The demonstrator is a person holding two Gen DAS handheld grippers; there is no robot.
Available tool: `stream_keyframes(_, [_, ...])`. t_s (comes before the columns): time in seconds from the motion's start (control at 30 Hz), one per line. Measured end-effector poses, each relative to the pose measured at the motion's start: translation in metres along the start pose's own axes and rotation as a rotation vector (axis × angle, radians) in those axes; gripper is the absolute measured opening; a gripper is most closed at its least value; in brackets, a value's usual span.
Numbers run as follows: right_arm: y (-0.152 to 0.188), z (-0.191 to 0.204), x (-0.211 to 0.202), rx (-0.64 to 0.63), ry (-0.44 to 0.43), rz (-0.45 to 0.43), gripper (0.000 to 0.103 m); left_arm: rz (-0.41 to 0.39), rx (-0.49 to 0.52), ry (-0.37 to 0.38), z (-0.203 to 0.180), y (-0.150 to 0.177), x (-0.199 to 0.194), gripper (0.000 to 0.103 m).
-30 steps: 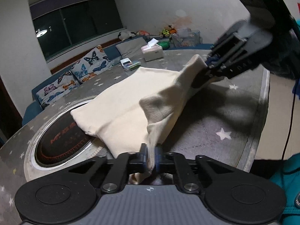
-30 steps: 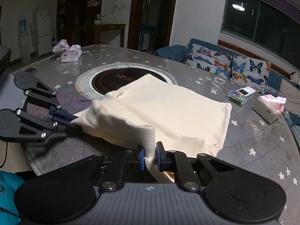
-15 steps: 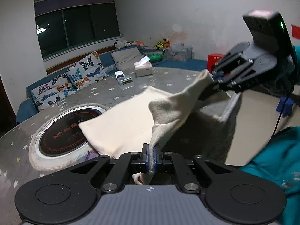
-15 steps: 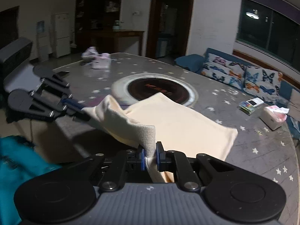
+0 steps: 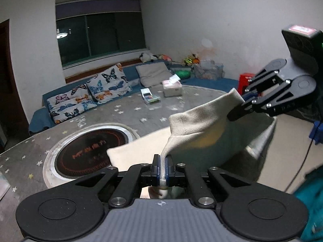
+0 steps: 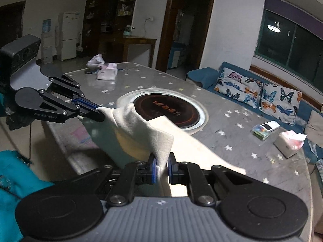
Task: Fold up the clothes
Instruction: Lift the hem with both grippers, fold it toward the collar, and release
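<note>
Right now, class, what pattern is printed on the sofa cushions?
Colourful butterflies on white cushions, clearest in the right wrist view.

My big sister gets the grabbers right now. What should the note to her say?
Left gripper: shut on one corner of the cream fleece cloth.
Right gripper: shut on the next corner of the same edge.
That edge is lifted above the near rim of the round grey star-patterned table; the rest of the cloth lies on the table beside the round black cooktop.
Done: both corners gripped and raised.
Left: probably carry the raised edge across to the far edge, lay it flat, let go, then fold again.
</note>
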State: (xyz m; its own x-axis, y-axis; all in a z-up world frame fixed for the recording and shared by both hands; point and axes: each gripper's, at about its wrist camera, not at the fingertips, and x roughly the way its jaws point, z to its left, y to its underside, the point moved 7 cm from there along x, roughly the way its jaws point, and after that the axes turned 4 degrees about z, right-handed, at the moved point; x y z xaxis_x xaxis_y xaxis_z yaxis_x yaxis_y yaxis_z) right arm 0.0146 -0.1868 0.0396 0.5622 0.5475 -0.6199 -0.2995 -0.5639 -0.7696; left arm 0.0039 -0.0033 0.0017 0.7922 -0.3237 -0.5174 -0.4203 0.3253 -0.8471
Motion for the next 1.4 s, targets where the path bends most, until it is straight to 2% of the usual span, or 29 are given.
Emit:
stream_keyframes(0.3, [-0.017,-0.046,0.050,0.033,0.036,0.014,0.010,0.022,-0.037,-0.050,0.034,-0.023,0.057,0.005])
stream_keyframes(0.5, [-0.026,-0.076,0.087,0.072,0.049,0.044,0.010,0.081,-0.047,-0.083,0.055,-0.033,0.104,0.005])
stream_keyframes(0.77, [-0.009,-0.106,0.140,0.191,0.067,0.121,0.011,0.185,-0.073,-0.124,0.069,-0.024,0.164,0.005])
stream_keyframes(0.8, [-0.006,-0.108,0.146,0.208,0.079,0.126,0.015,0.194,-0.074,-0.130,0.069,-0.022,0.169,0.005])
stream_keyframes(0.87, [0.000,-0.114,0.155,0.252,0.094,0.131,0.016,0.208,-0.082,-0.139,0.070,-0.019,0.178,0.005])
stream_keyframes(0.97, [0.009,-0.121,0.161,0.321,0.125,0.124,0.023,0.217,-0.096,-0.145,0.070,-0.019,0.184,0.006])
stream_keyframes(1.2, [0.006,-0.126,0.144,0.354,0.173,0.080,0.024,0.240,-0.105,-0.176,0.074,-0.020,0.194,0.014])
stream_keyframes(1.4, [-0.004,-0.112,0.131,0.343,0.114,0.051,0.023,0.184,-0.139,-0.175,0.071,-0.037,0.178,0.015])
